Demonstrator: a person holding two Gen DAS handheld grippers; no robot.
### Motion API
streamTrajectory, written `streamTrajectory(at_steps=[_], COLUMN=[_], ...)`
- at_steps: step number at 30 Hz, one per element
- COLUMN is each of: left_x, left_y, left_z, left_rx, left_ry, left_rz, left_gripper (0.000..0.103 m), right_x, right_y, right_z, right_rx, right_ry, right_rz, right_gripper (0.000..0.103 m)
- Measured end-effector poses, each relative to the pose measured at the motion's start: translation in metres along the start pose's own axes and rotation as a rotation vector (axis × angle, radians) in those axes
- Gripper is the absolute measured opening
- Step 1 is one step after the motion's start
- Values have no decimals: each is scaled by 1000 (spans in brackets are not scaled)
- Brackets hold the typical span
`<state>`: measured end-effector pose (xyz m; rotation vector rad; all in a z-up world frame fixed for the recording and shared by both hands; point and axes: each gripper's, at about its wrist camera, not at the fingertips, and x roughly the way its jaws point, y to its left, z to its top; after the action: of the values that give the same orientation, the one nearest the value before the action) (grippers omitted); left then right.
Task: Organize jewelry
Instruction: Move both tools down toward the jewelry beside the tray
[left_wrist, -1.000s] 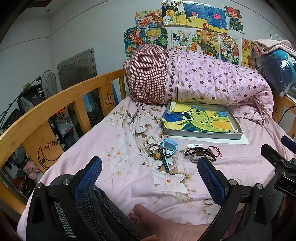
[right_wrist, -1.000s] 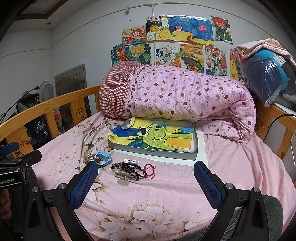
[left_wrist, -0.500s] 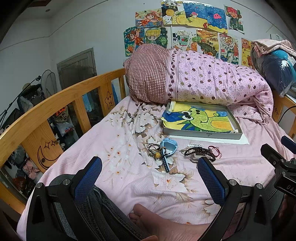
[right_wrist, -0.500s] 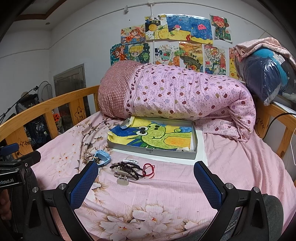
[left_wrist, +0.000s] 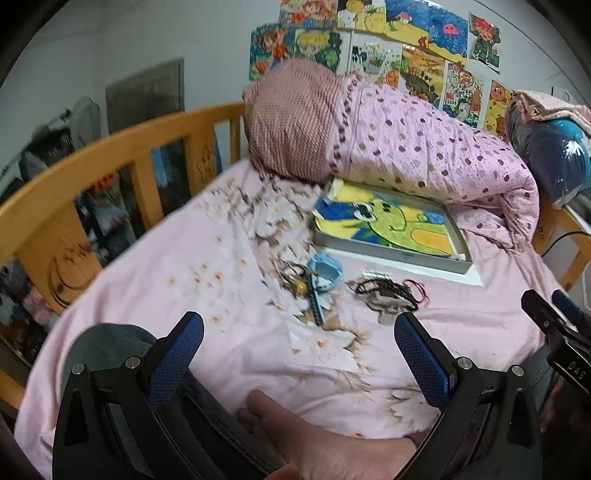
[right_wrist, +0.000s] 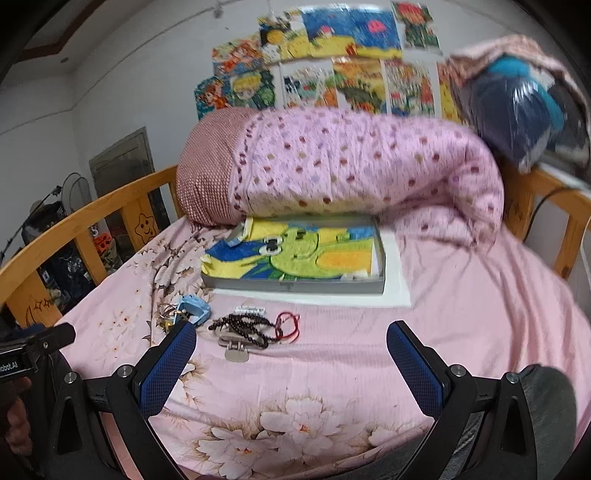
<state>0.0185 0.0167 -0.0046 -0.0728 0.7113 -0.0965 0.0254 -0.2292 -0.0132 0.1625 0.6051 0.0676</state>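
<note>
Jewelry lies in a loose cluster on the pink floral bed sheet (right_wrist: 461, 314), just in front of a shallow grey tray (right_wrist: 295, 286). At the cluster's centre, dark beads (right_wrist: 240, 328) are tangled over a silver clip (right_wrist: 236, 350), with a red cord (right_wrist: 290, 325) touching their right end and a small white piece (right_wrist: 251, 310) just behind. To the left lie a light-blue watch (left_wrist: 325, 273), its strap (left_wrist: 317, 304) stretched toward the camera, and beside it thin bangles (left_wrist: 290, 271) with a yellow bead (left_wrist: 301, 286); motion blur leaves their exact number unclear. The tray holds a drawing (left_wrist: 391, 225) of a green cartoon figure on blue and yellow, and rests on a white sheet (right_wrist: 397, 280). Behind it a dotted pink quilt (right_wrist: 369, 166) is rolled against a checked pillow (right_wrist: 210, 170). Coloured drawings (right_wrist: 332, 55) cover the wall, and a wooden rail (left_wrist: 110, 144) borders the bed on the left. The left claw (left_wrist: 299, 354) hangs above the sheet with its blue pads spread wide and nothing between them; a bare foot (left_wrist: 325, 443) and a trouser leg (left_wrist: 207, 424) lie beneath it. The right claw (right_wrist: 291, 358) is likewise spread and empty, near the beads but apart from them.
</note>
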Motion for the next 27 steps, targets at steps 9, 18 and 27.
streamTrajectory(at_steps=[9, 18, 27], left_x=[35, 96, 161], left_y=[16, 11, 17], left_z=[13, 33, 33], left_rx=[-124, -80, -69], left_ry=[205, 353, 507], left_rz=[-198, -199, -168], left_gripper=[101, 100, 67], right_x=[49, 115, 178], right_y=[-51, -56, -36], right_z=[6, 27, 40], right_rx=[215, 121, -29], right_ry=[202, 333, 405], right_rz=[101, 227, 329], right_gripper=[103, 103, 103])
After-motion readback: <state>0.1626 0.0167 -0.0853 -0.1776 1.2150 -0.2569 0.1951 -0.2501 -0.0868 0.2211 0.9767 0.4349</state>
